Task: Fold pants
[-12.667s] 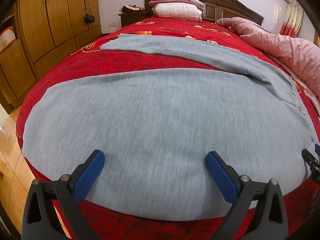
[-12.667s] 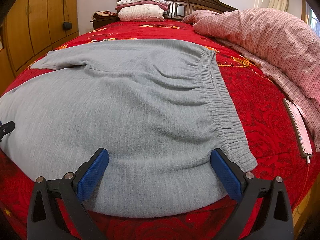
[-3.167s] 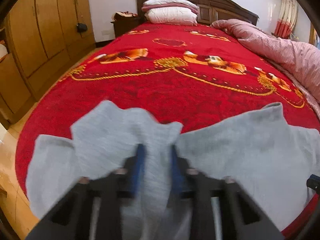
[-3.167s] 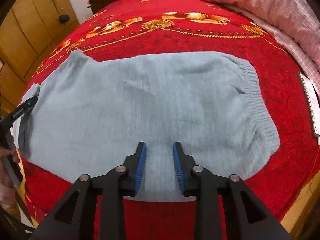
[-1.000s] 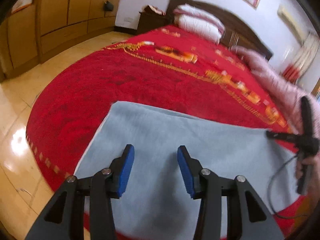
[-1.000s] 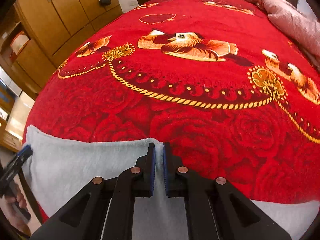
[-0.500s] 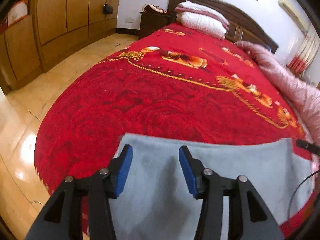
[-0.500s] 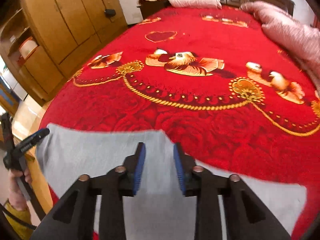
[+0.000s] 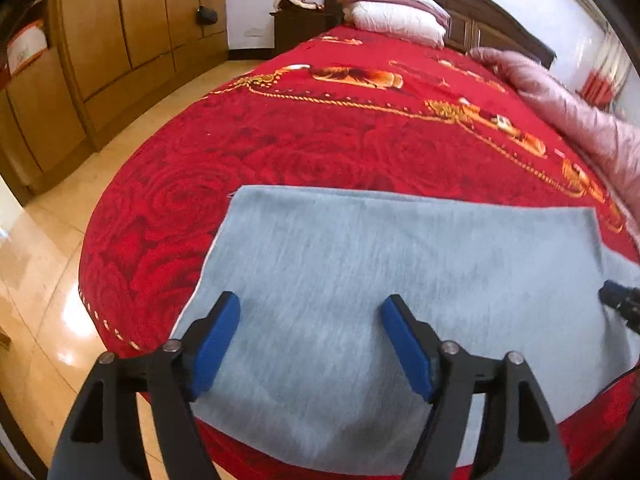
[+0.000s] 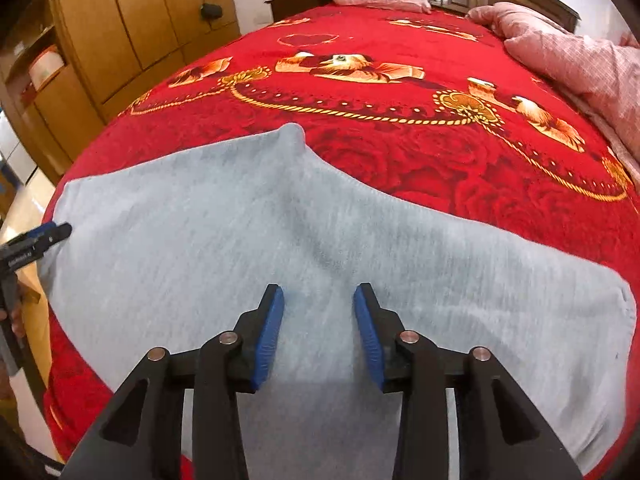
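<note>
Grey knit pants (image 9: 400,280) lie folded into a compact slab at the foot end of the bed, on the red blanket (image 9: 320,152) with gold chain and bird print. Far edge is straight in the left wrist view; in the right wrist view one corner of the fabric (image 10: 290,134) pokes up toward the headboard.

Left tongs (image 9: 310,340) hang over the near-left part of the pants, blue pads wide apart, gripping nothing. Right tongs (image 10: 319,332) are over the middle of the pants, pads parted with a narrower gap, also empty. Can't tell if either set touches the cloth.

Pink checked quilt (image 10: 580,60) is bunched along the right side of the bed, pillows (image 9: 394,16) stacked at the dark headboard, wooden wardrobe (image 9: 120,40) on the left wall.
</note>
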Demonstrator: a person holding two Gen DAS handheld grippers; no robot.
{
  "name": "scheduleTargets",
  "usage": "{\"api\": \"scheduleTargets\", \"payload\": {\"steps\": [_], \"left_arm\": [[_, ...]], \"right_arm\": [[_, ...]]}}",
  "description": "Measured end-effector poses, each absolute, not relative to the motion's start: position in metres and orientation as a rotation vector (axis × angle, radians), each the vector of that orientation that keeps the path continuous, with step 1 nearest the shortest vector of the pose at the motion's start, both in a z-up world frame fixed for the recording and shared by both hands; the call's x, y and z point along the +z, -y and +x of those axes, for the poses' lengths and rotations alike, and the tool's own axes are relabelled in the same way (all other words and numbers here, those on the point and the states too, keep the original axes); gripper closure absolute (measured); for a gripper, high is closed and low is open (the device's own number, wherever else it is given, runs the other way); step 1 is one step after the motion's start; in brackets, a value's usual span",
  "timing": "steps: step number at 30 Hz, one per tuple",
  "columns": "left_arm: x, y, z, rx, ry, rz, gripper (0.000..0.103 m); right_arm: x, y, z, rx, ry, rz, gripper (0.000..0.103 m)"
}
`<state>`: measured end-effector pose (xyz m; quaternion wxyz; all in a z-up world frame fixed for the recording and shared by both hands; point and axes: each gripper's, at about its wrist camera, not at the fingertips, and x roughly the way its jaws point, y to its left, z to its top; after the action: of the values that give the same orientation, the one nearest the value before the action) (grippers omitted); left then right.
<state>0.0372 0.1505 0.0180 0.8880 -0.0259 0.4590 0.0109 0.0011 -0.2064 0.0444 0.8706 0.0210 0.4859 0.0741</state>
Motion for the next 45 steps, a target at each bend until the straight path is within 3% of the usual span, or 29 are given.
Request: {"api": "scheduleTargets", "payload": {"steps": [8,12,17,27,29,30,31,33,34,37,45], "left_arm": [[0.016,-0.148,0.038,0.041,-0.959,-0.027,0.018],[0.029,-0.157,0.030,0.074,-0.945,-0.048,0.029],[0.041,-0.188,0.022,0.083,-0.923,-0.116,0.029],[0.018,-0.190,0.034,0.064,-0.944,-0.061,0.030],[0.018,-0.187,0.034,0.076,-0.934,-0.058,0.036],[0.018,-0.185,0.033,0.073,-0.928,-0.053,0.045],[0.019,-0.183,0.032,0.063,-0.926,-0.055,0.063],[0.019,-0.180,0.032,0.036,-0.935,-0.086,0.083],[0.020,-0.179,0.033,0.033,-0.940,-0.105,0.087],[0.027,-0.180,0.032,0.047,-0.927,-0.132,0.093],[0.082,-0.174,0.004,-0.065,-0.817,-0.251,0.095]], "right_arm": [[0.048,0.209,-0.008,0.172,-1.018,0.057,0.063],[0.057,0.214,-0.023,0.086,-1.030,0.016,0.061],[0.051,0.224,-0.045,0.052,-1.033,0.040,0.041],[0.039,0.216,-0.049,0.031,-0.992,0.017,0.029],[0.040,0.216,-0.049,0.031,-0.990,0.017,0.029],[0.040,0.215,-0.049,0.030,-0.993,0.014,0.029],[0.040,0.215,-0.050,0.029,-0.995,0.012,0.029],[0.042,0.213,-0.050,0.026,-1.005,0.009,0.029],[0.043,0.212,-0.050,0.028,-1.010,0.007,0.029],[0.048,0.214,-0.054,0.052,-1.015,0.029,0.033],[0.062,0.228,-0.068,0.099,-0.993,0.133,0.038]]}}
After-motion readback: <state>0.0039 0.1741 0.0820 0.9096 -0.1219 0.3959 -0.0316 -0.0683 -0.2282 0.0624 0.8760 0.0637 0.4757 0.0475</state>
